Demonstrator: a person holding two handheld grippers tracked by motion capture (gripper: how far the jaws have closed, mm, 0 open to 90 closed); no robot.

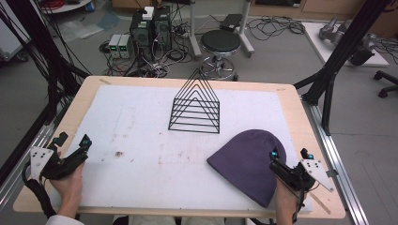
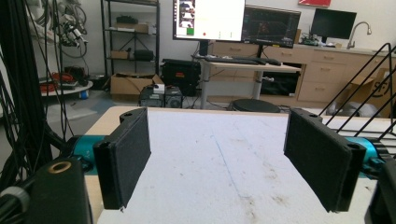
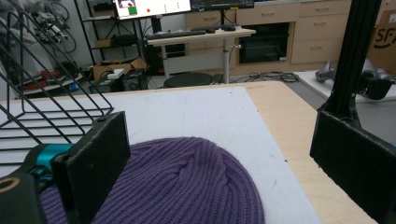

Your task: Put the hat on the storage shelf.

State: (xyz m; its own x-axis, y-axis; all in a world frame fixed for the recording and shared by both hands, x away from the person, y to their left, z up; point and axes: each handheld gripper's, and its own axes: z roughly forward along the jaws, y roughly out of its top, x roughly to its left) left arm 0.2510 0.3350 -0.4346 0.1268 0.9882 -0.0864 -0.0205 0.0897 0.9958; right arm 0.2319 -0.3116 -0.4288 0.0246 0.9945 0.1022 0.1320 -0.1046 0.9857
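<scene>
The white mat (image 1: 141, 122) lies bare across its whole left half, so the left gripper (image 1: 72, 143), jaws wide apart, has open room ahead. Toward the far middle, a black wire rack (image 1: 195, 105) stands in the way. The purple beanie (image 1: 248, 159) covers the near right, just in front of the right gripper (image 1: 288, 157); a bare strip runs between rack and beanie.
</scene>
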